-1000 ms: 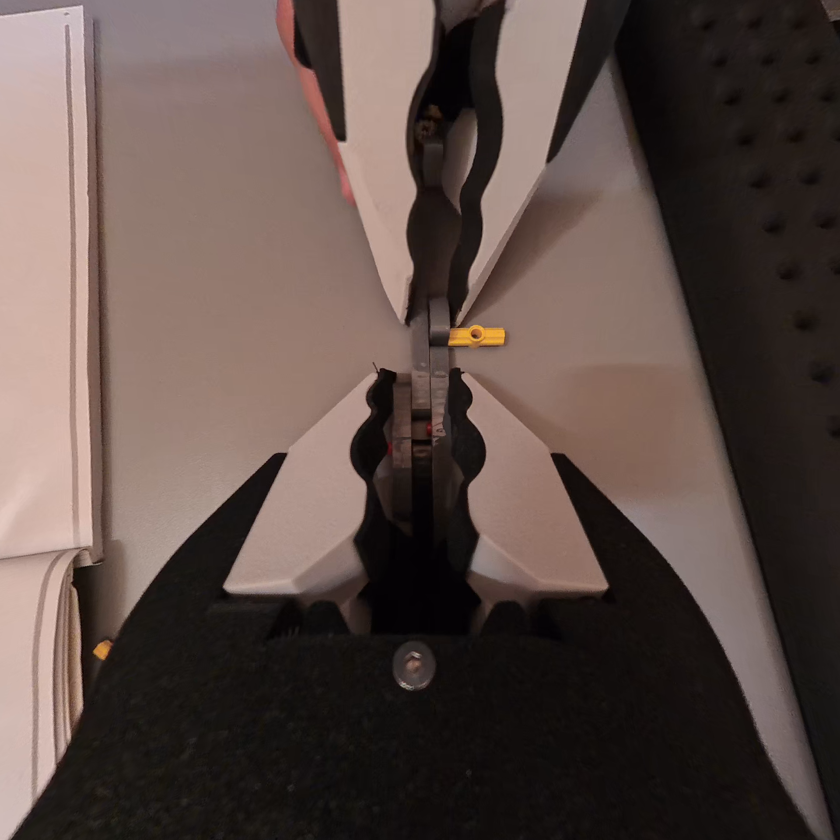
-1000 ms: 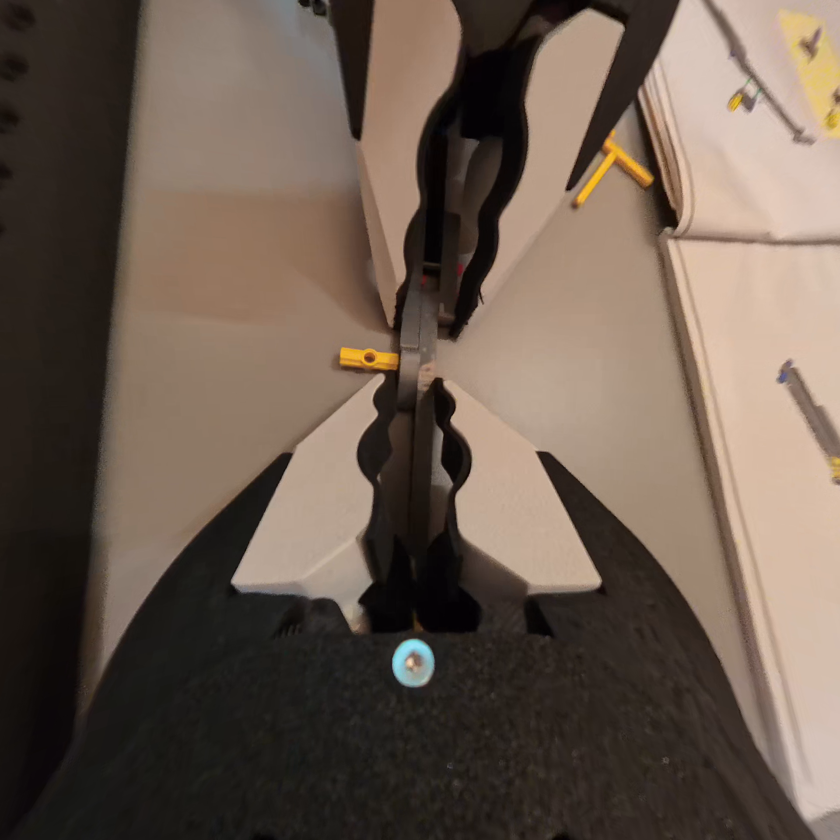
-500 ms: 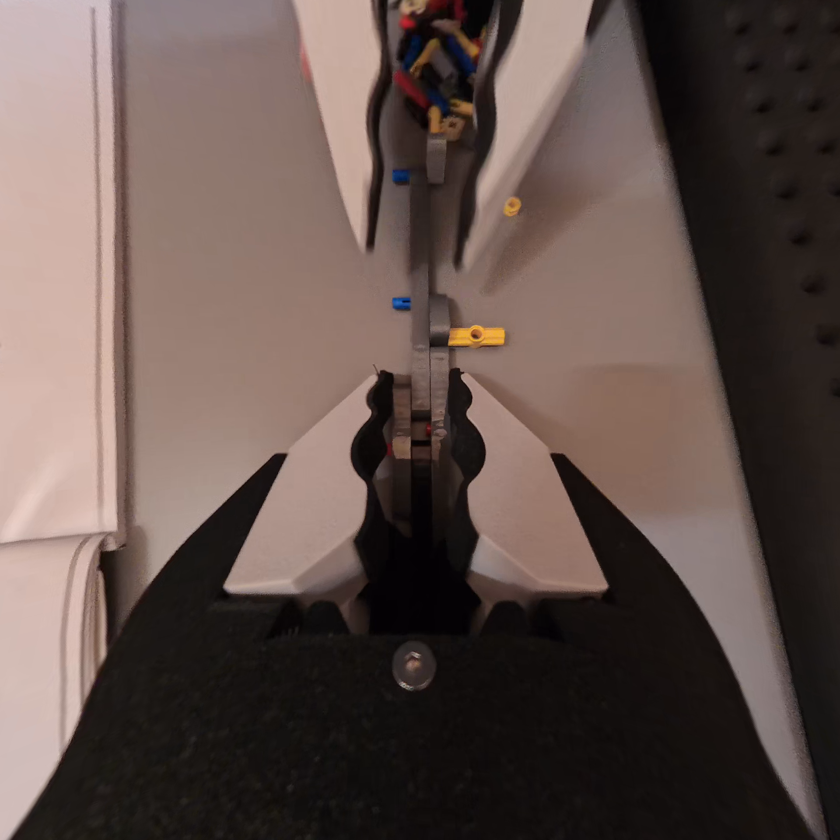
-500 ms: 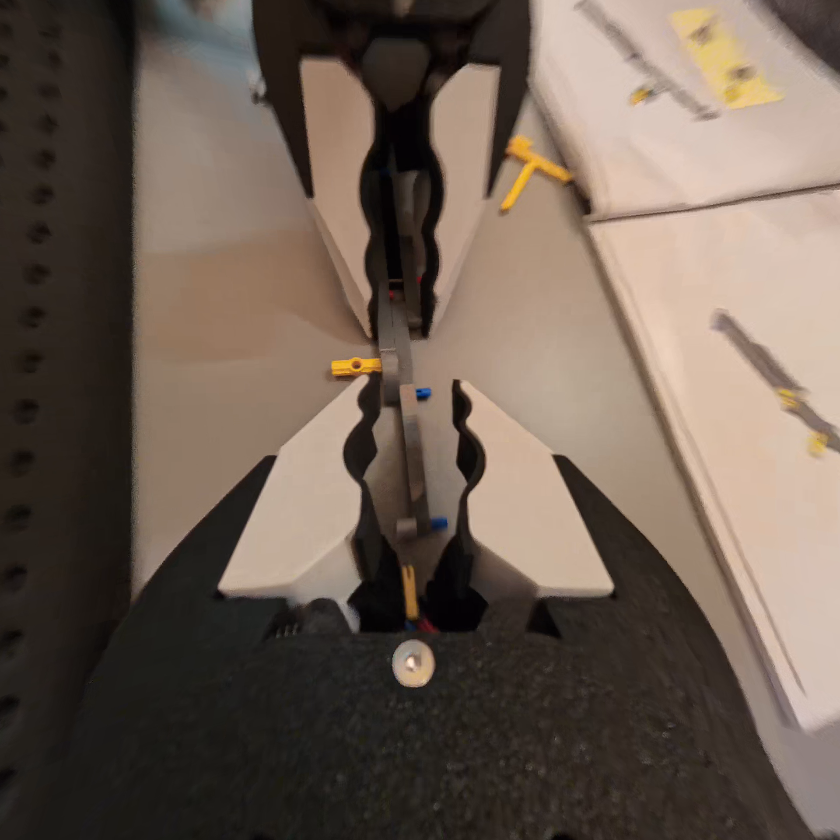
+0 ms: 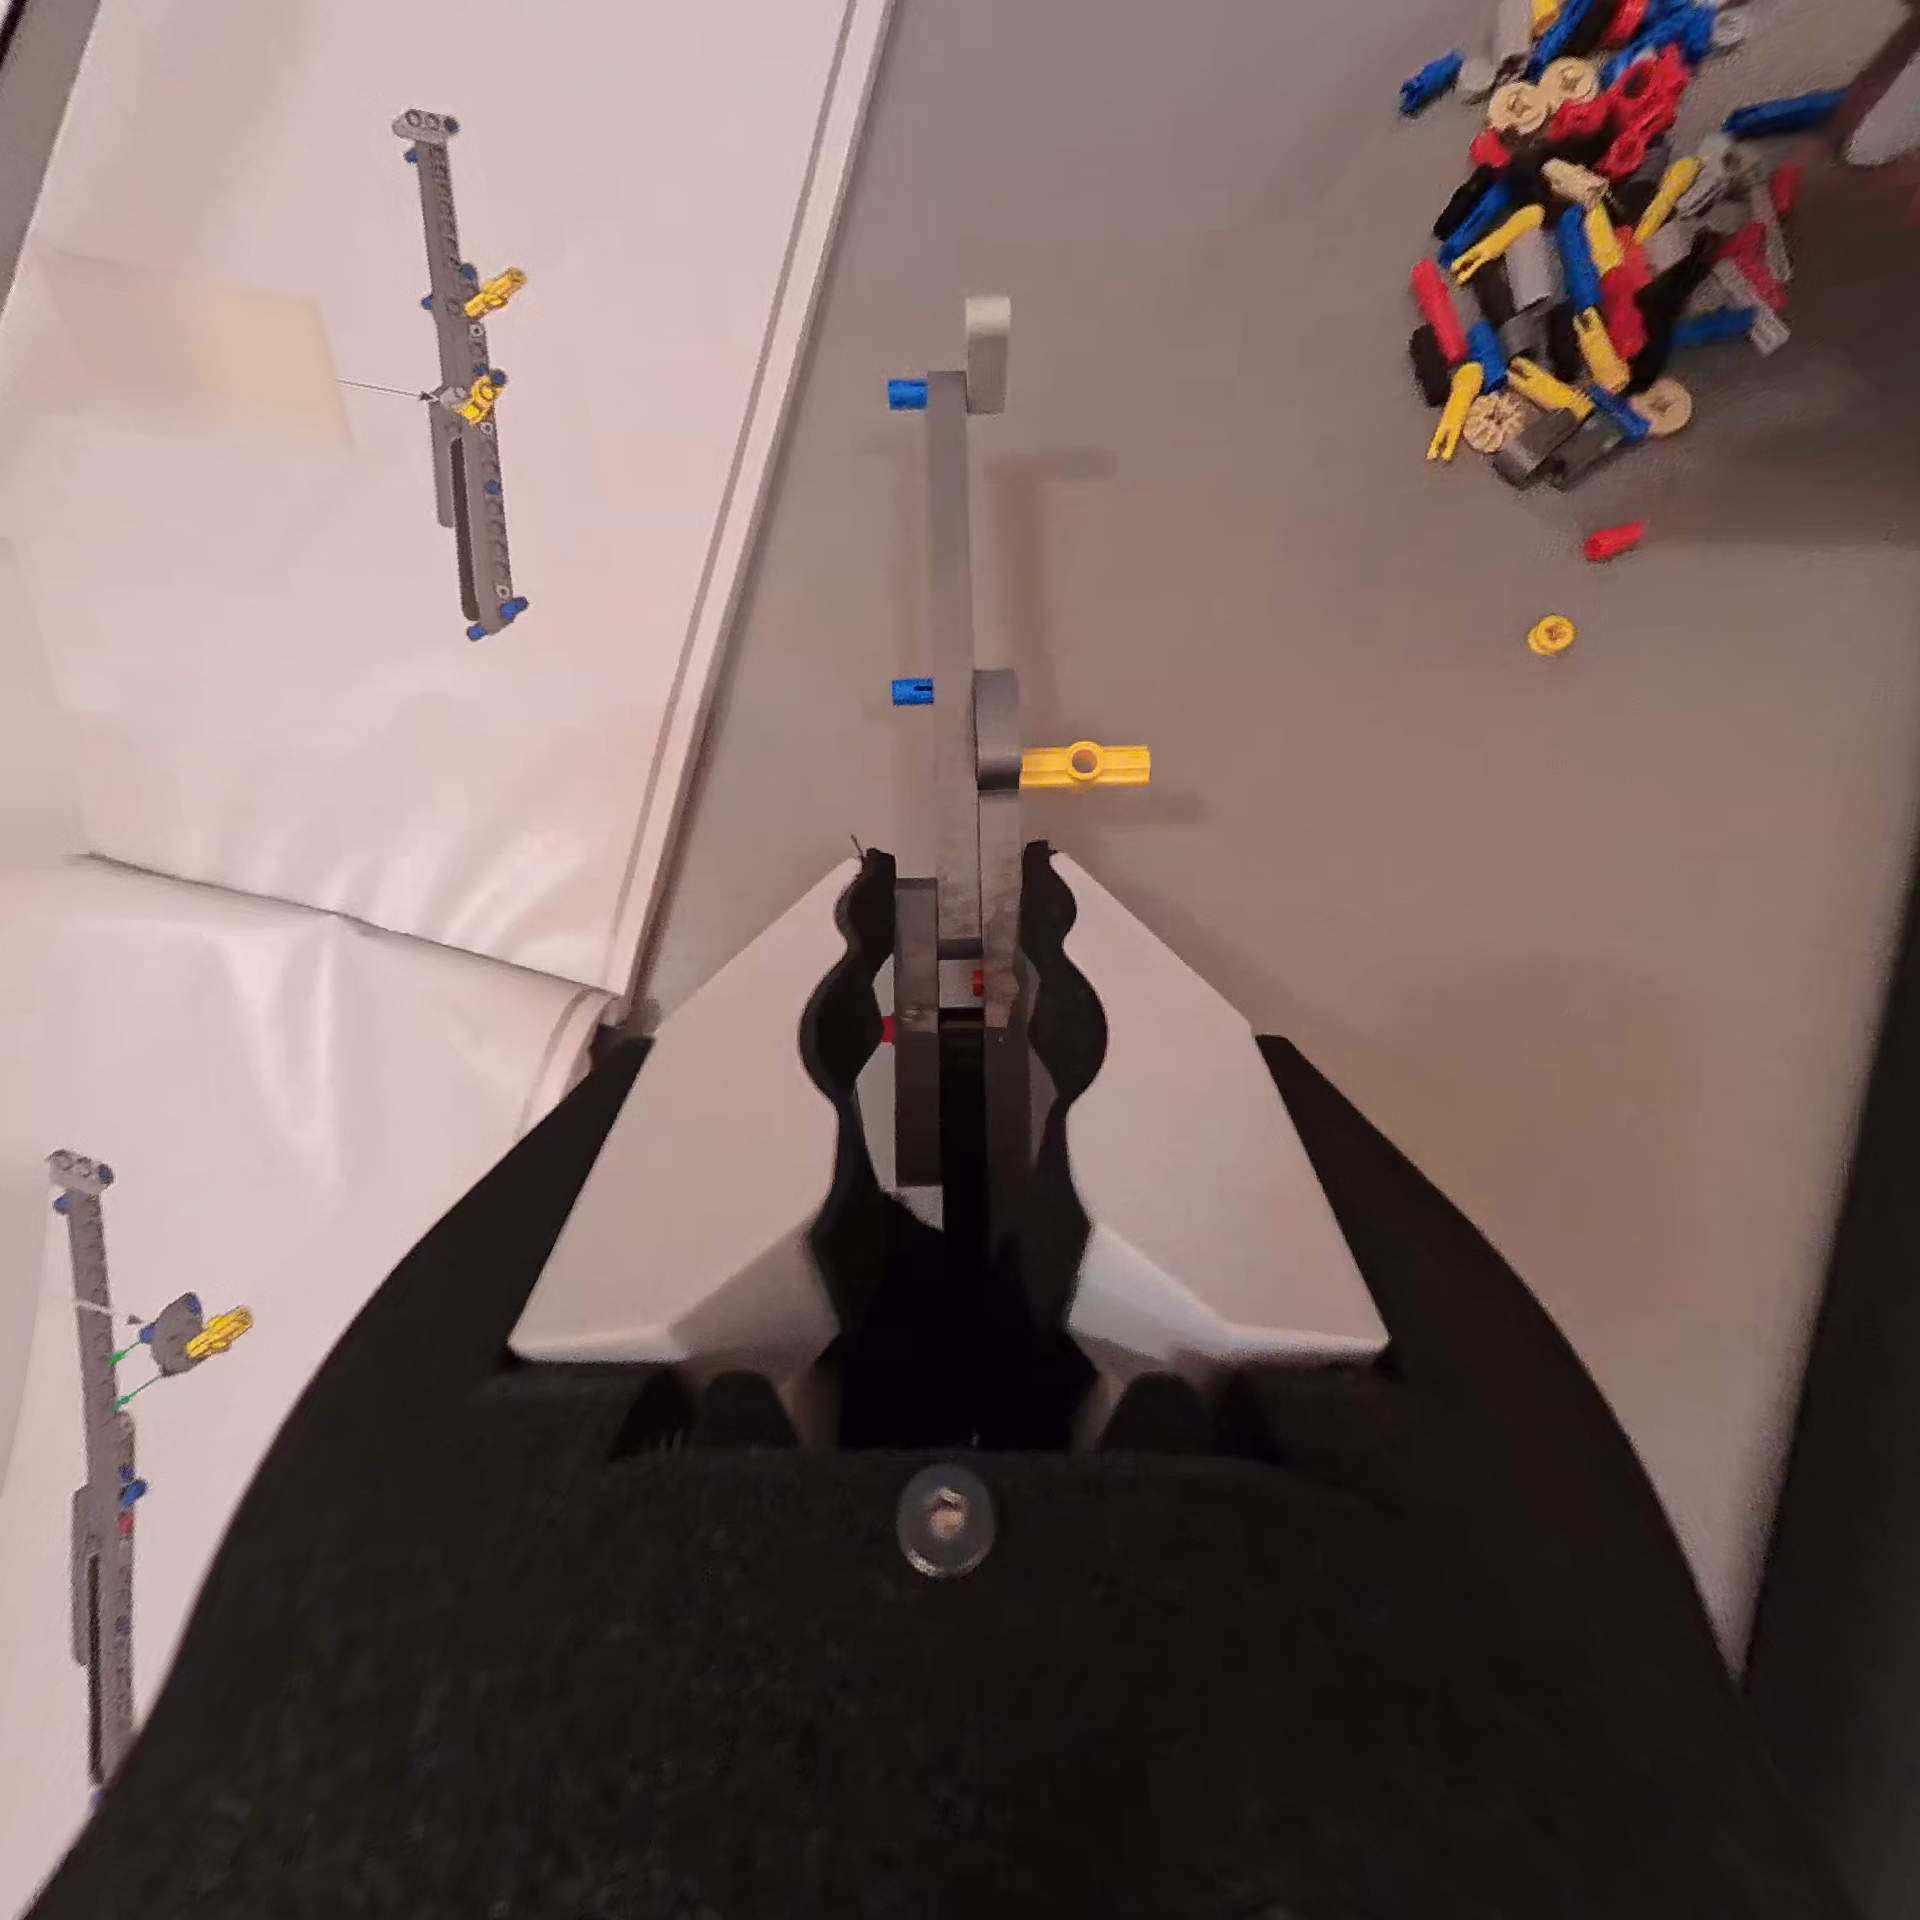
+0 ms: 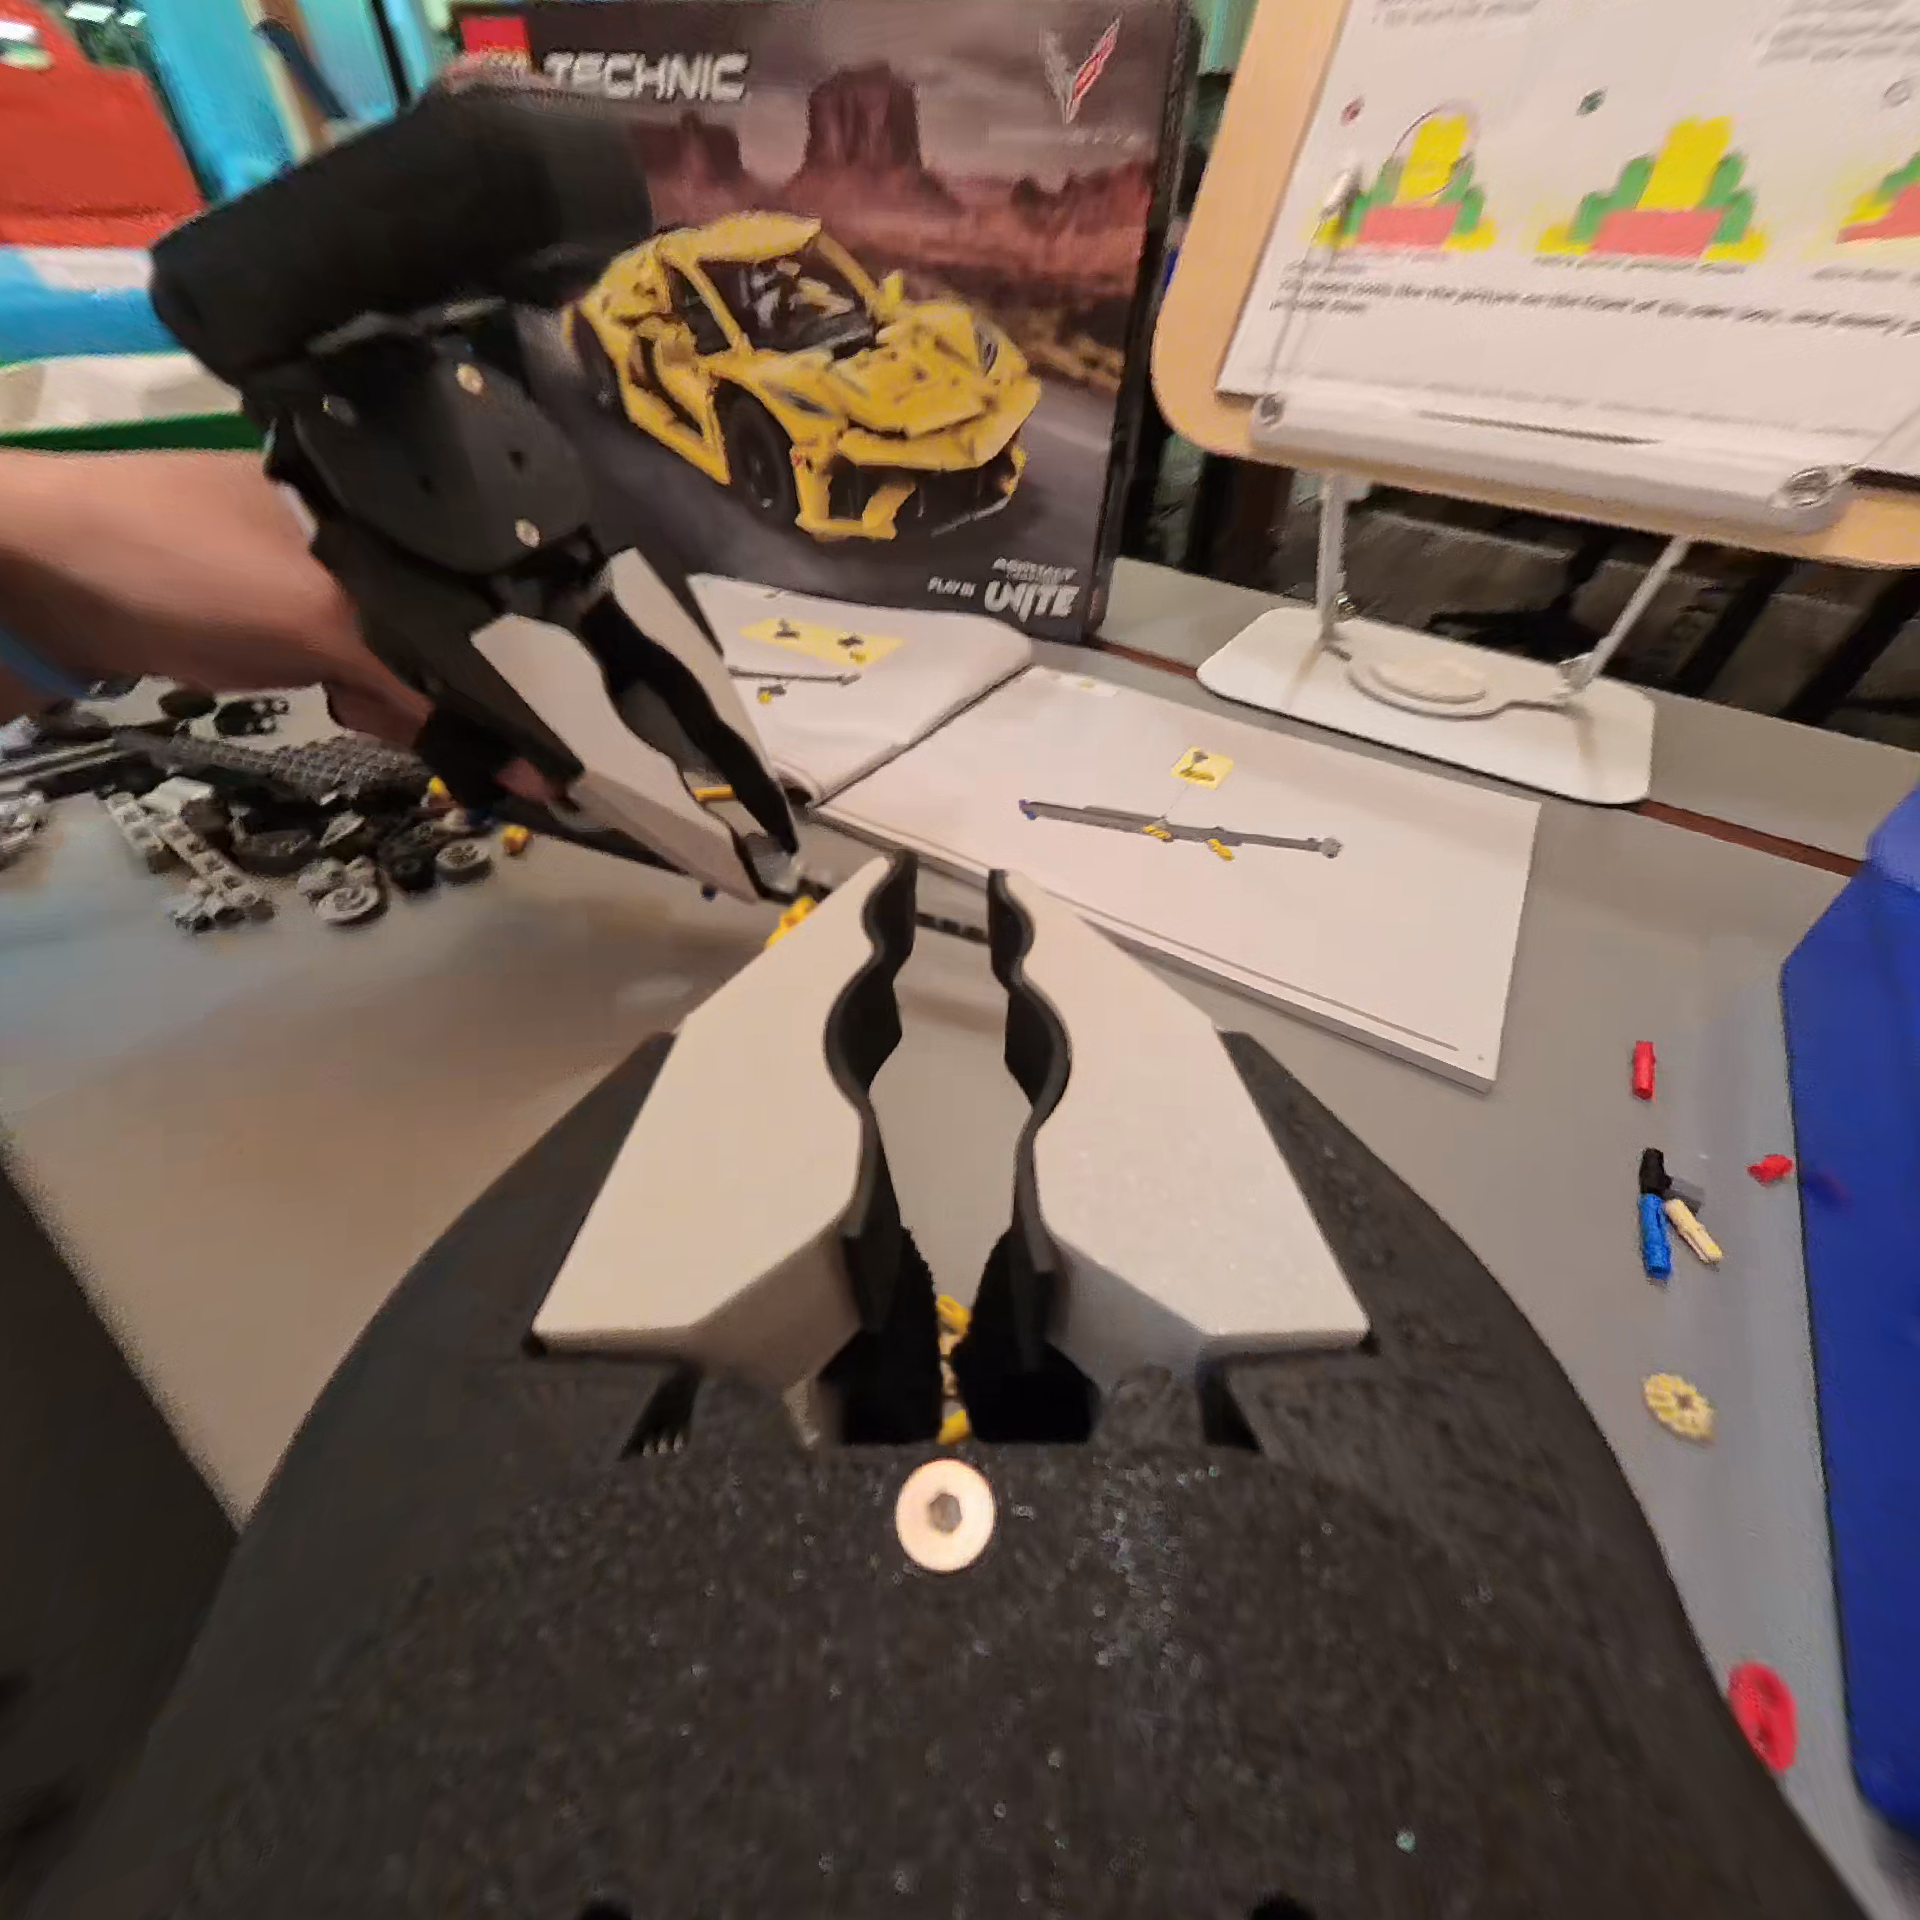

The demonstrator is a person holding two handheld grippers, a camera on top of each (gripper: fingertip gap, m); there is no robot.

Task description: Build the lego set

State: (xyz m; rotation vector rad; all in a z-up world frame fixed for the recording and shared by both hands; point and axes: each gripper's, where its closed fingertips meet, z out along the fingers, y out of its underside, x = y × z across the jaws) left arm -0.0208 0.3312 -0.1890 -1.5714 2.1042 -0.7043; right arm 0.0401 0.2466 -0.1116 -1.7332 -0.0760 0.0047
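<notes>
My left gripper [image 5: 951, 862]: clamps grey beam assembly [image 5: 961, 644] above table [image 5: 1351, 935], beside instruction booklet [image 5: 312, 727] | my right gripper [image 6: 943, 883]: parted, empty | loose parts pile [image 5: 1590, 260]: far right corner.

A grey table [image 6: 312, 1049] carried everything. At its far right stood a white stand [image 6: 1434, 696] bearing a tan board [image 6: 1195, 312], tilted, with a printed sheet [image 6: 1621, 208] of coloured diagrams clipped on. A blue bin [image 6: 1860, 1247] sat at the table's right edge. Behind the table, red [image 6: 73, 125] and teal [image 6: 208, 83] shapes showed, blurred
</notes>
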